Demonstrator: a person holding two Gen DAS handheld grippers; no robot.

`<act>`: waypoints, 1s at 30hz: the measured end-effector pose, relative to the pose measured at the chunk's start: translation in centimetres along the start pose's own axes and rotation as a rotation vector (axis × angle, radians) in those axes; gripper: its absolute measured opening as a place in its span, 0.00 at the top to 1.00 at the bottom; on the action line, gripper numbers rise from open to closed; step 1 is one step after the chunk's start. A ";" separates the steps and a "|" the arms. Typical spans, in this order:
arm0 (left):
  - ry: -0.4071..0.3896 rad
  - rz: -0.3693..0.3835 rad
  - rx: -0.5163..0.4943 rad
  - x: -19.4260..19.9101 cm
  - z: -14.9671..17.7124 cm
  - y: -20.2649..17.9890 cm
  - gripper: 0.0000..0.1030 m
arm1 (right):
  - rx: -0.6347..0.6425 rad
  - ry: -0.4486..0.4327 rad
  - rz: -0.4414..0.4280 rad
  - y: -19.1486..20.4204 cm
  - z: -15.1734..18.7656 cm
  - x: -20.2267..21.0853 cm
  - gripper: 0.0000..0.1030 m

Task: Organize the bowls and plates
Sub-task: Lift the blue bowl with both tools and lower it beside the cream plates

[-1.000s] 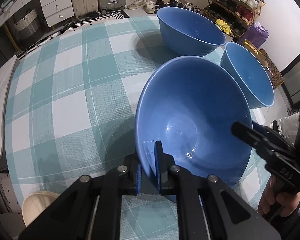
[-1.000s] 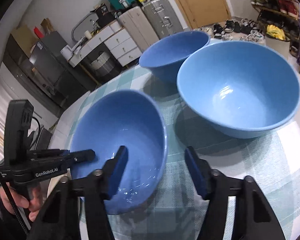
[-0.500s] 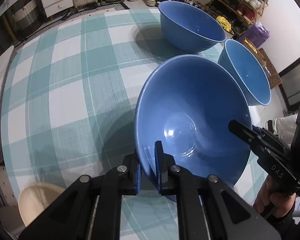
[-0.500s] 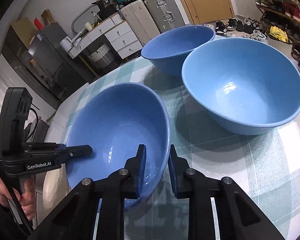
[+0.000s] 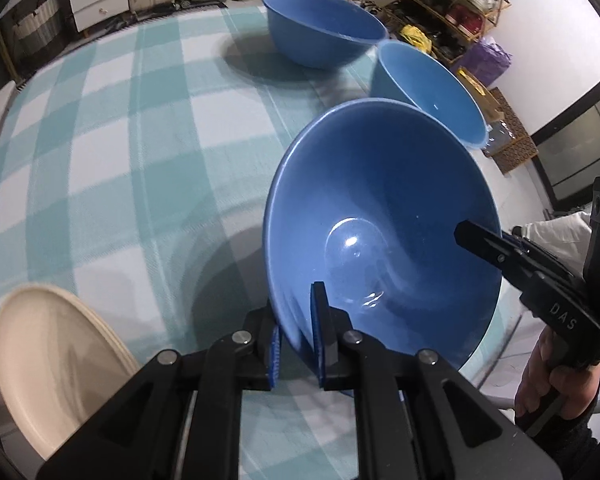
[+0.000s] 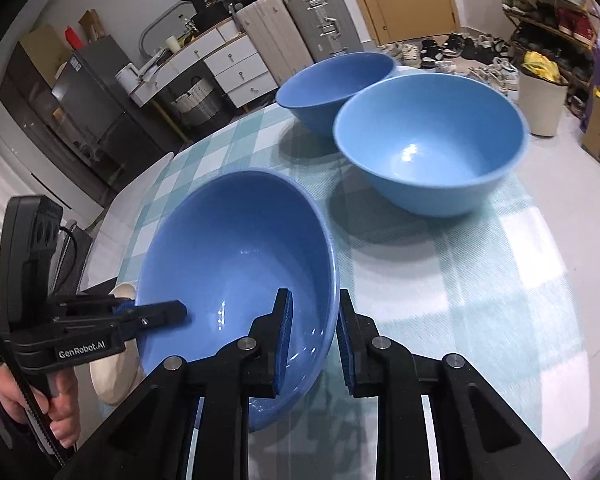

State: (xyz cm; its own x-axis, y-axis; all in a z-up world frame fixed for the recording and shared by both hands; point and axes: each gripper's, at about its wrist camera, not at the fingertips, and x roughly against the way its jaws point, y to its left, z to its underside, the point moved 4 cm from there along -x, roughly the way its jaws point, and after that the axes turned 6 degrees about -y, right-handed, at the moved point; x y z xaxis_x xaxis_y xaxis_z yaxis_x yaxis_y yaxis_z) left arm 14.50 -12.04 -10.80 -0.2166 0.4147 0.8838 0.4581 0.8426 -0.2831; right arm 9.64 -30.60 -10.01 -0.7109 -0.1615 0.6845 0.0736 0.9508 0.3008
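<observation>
A blue bowl (image 5: 380, 216) hangs tilted just above the checked tablecloth (image 5: 112, 128), held from two sides. My left gripper (image 5: 296, 336) is shut on its near rim, one pad inside and one outside. In the right wrist view my right gripper (image 6: 314, 340) is shut on the opposite rim of the same bowl (image 6: 236, 264). Each gripper shows in the other's view: the right gripper (image 5: 484, 240) and the left gripper (image 6: 160, 312). A light blue bowl (image 6: 428, 152) and a darker blue bowl (image 6: 336, 84) stand further back. A cream plate (image 5: 48, 364) lies by the table's near edge.
A person's hands (image 5: 556, 380) grip both handles at the table's edge. Beyond the table are suitcases (image 6: 292, 20), white drawers (image 6: 228, 64) and a shoe rack (image 5: 460, 4). Bare checked cloth lies left of the held bowl.
My right gripper closed from open onto the bowl's rim. Both grippers and the bowl then drew back from the two other bowls, and the cream plate came further into view.
</observation>
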 end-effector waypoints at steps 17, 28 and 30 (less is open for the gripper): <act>0.017 0.045 0.019 -0.8 5.2 -2.6 0.90 | -0.044 0.024 0.035 -1.8 6.6 5.6 0.79; -0.008 0.022 0.055 -0.7 4.8 -1.7 0.81 | -0.023 0.013 0.056 -1.7 5.6 5.4 0.79; -0.034 0.001 0.068 -0.2 4.6 -1.3 0.74 | -0.014 0.008 0.064 -1.6 5.5 5.6 0.79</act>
State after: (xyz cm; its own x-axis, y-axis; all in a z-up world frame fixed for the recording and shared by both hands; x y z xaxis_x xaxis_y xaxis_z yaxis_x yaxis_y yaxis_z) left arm 9.98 -11.69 -12.29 -0.2457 0.4255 0.8709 0.3987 0.8633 -0.3093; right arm 1.69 -31.56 -10.37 -0.6990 -0.1027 0.7077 0.1281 0.9556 0.2653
